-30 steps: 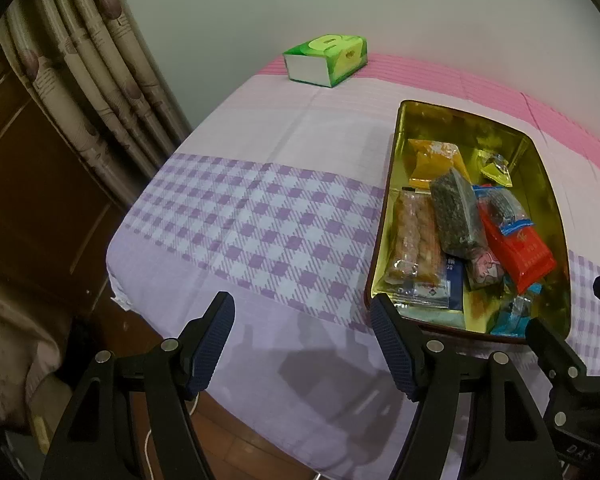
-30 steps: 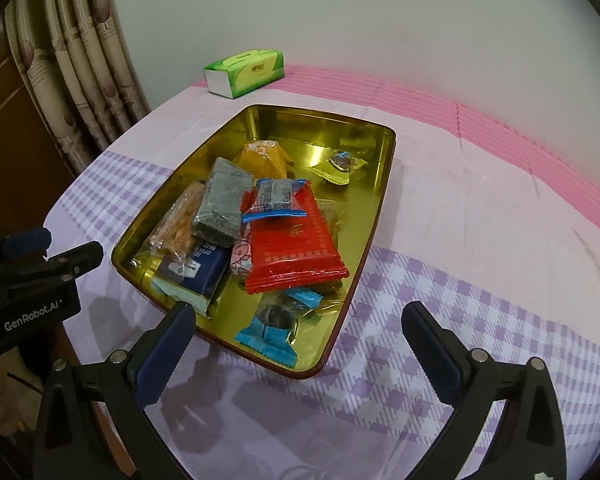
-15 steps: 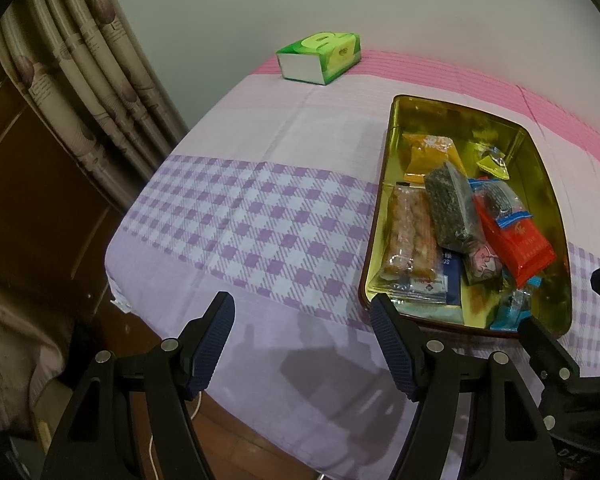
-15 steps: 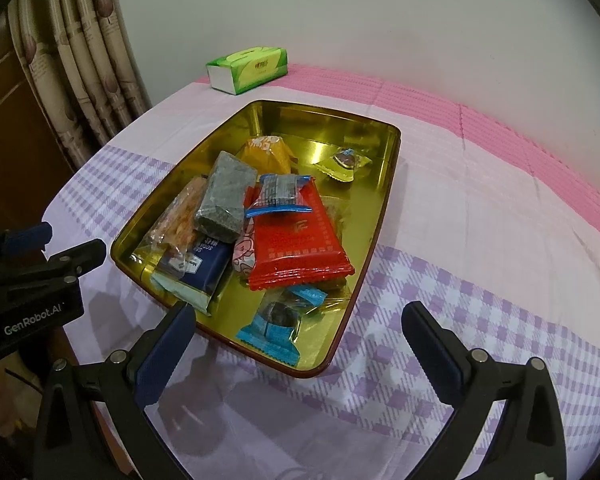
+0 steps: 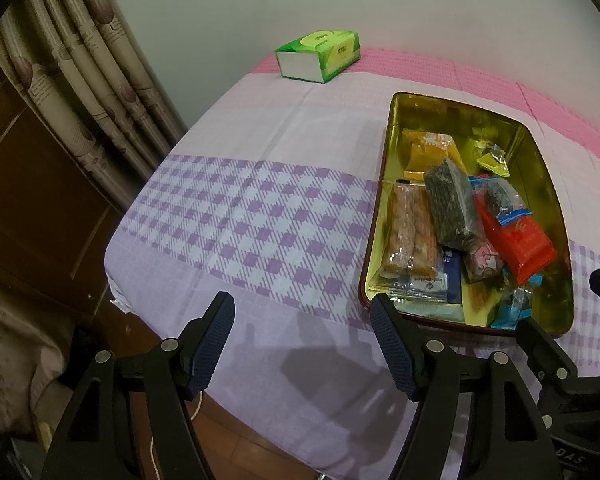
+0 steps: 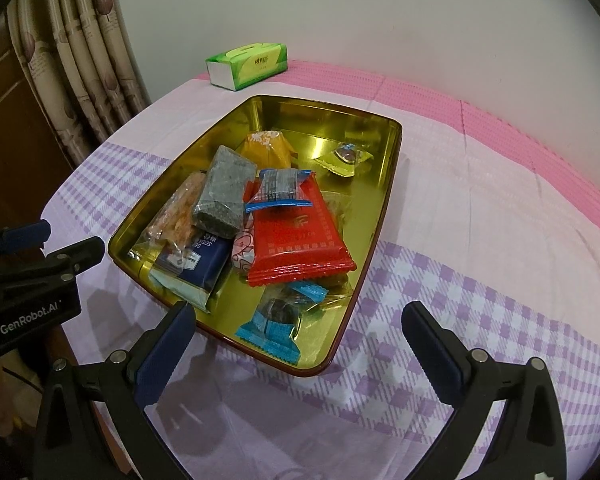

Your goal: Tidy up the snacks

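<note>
A gold tin tray (image 6: 376,208) (image 5: 548,184) lies on the purple checked cloth with several snack packs in it. I can pick out a red pack (image 6: 296,240) (image 5: 516,240), a dark grey pack (image 6: 226,192) (image 5: 454,212) and a blue-ended candy (image 6: 280,320). My right gripper (image 6: 300,344) hovers open over the tray's near edge, nothing between its fingers. My left gripper (image 5: 302,344) stands open above bare cloth left of the tray, its right finger (image 5: 392,344) near the tray's near-left corner. The left gripper also shows at the left edge of the right wrist view (image 6: 40,248).
A green tissue box (image 5: 320,60) (image 6: 248,64) sits at the far edge of the table by the wall. Curtains (image 5: 88,92) and a wooden panel (image 5: 28,208) stand left of the table. The table's near edge drops to the floor under the left gripper.
Both views have shifted slightly toward the table, so the tray sits a little lower in the frames. Neither gripper's jaws have changed and no snack has moved.
</note>
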The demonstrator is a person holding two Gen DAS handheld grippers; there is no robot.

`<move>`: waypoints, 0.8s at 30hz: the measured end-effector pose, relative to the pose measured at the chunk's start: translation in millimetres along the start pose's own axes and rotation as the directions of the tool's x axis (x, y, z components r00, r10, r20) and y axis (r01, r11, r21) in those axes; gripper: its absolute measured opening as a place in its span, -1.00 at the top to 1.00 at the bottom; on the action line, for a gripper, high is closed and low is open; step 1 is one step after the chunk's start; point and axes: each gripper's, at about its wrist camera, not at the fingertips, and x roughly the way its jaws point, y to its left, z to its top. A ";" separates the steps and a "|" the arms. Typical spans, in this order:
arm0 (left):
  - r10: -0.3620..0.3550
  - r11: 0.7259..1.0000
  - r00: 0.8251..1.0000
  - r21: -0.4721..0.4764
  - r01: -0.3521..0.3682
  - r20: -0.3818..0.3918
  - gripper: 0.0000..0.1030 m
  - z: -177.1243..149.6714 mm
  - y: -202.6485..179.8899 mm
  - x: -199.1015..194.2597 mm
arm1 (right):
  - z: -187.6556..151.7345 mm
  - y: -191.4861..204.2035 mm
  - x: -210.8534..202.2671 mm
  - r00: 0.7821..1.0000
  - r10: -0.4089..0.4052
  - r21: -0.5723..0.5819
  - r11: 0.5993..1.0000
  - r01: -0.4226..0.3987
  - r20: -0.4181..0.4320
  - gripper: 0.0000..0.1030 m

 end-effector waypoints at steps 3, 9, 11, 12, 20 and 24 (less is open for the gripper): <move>0.000 1.000 1.000 0.003 0.000 0.003 -0.38 -0.3 -0.3 -0.4 | -0.1 -0.1 0.5 1.000 0.000 0.000 1.000 0.000 -0.001 -0.99; 0.001 1.000 1.000 0.007 -0.001 0.002 -0.38 -0.8 -1.3 0.6 | -3.5 -0.8 3.1 1.000 0.002 0.007 1.000 -0.002 -0.006 -0.99; 0.002 1.000 1.000 0.007 -0.002 0.003 -0.38 -0.5 -1.5 0.2 | -2.8 -1.1 3.0 1.000 0.000 0.004 1.000 0.000 -0.005 -0.99; 0.001 1.000 1.000 0.007 -0.001 0.003 -0.38 -0.4 -1.5 0.3 | -3.7 -0.7 3.2 1.000 0.000 0.004 1.000 0.000 -0.004 -0.99; 0.000 1.000 1.000 0.005 0.000 0.003 -0.38 -0.3 -1.5 0.7 | -3.8 -0.9 3.5 1.000 0.001 0.006 1.000 -0.001 -0.007 -0.99; 0.001 1.000 1.000 0.008 -0.001 0.003 -0.38 -0.2 -1.5 0.4 | -3.8 -1.7 3.6 1.000 0.003 0.005 1.000 -0.003 -0.009 -0.99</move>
